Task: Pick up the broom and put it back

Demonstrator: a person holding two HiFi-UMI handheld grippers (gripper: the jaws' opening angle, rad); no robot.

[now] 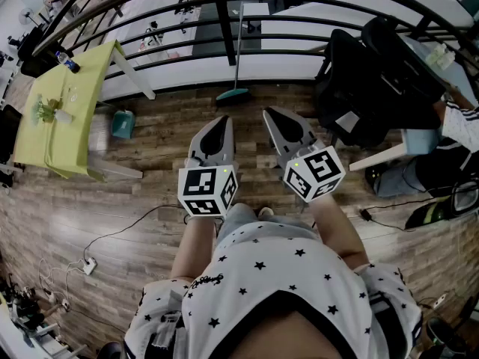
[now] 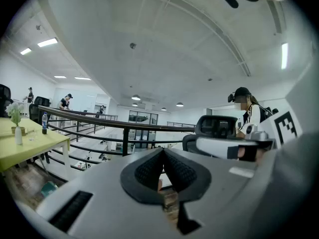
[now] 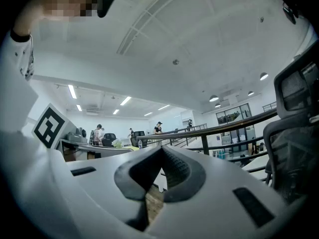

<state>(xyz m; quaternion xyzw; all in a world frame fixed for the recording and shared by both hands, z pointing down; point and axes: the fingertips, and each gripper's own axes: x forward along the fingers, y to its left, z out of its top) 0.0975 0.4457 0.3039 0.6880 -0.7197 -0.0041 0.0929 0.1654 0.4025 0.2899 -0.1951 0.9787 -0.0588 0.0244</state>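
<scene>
The broom (image 1: 236, 51) leans upright against the black railing (image 1: 222, 17), its teal head (image 1: 233, 94) resting on the wooden floor. It stands a short way ahead of both grippers, and neither touches it. My left gripper (image 1: 218, 123) is held level in front of me with its jaws shut and nothing between them; in its own view the dark pads (image 2: 149, 171) meet at the tip. My right gripper (image 1: 272, 115) is beside it, also shut and empty, its pads (image 3: 177, 169) meeting at the tip. The broom does not show in either gripper view.
A yellow-green table (image 1: 63, 111) with a small vase stands at the left, a teal bin (image 1: 123, 123) beside its leg. A black office chair (image 1: 367, 81) and a seated person (image 1: 449, 137) are at the right. Cables and a power strip (image 1: 89, 265) lie on the floor at lower left.
</scene>
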